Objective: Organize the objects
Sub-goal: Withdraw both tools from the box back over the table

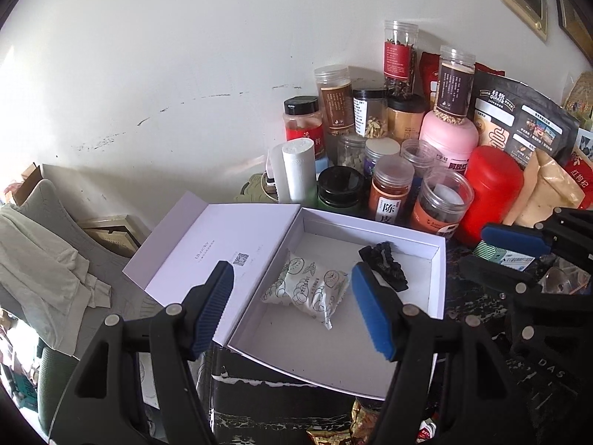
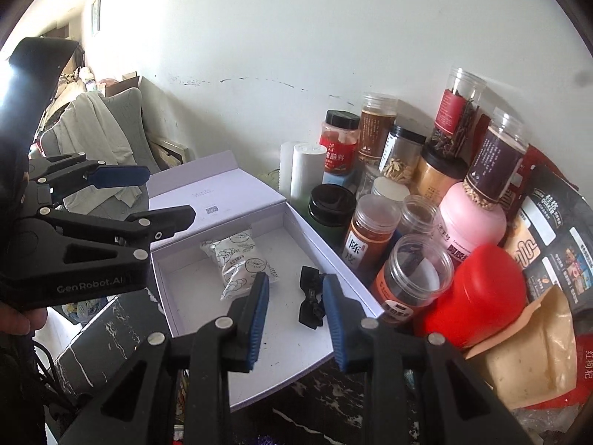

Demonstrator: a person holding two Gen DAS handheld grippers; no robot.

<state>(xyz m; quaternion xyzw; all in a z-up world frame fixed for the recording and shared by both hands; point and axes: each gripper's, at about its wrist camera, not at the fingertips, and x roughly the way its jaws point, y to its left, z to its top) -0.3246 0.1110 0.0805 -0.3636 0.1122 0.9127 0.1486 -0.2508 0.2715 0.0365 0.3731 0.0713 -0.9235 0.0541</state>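
My left gripper (image 1: 292, 304) hangs with its jaws spread wide and nothing between them, tilted down over the open white box (image 1: 439, 278). My right gripper (image 2: 296, 315) has its jaws parted by a narrower gap, also gripping nothing; seen from the left wrist it sits at about three o'clock, off the box's right wall. Both point steeply down from above, touching nothing. Inside the box, the white printed packet (image 1: 307, 289) lies near the middle and the black hair clip (image 1: 385, 265) at about two o'clock from it, close to the right wall, the two apart. The lid (image 1: 207, 244) lies flat open at nine o'clock. Jars and a red canister (image 1: 489, 193) crowd the box's far edge from twelve to two o'clock; the near half of the box floor is bare.
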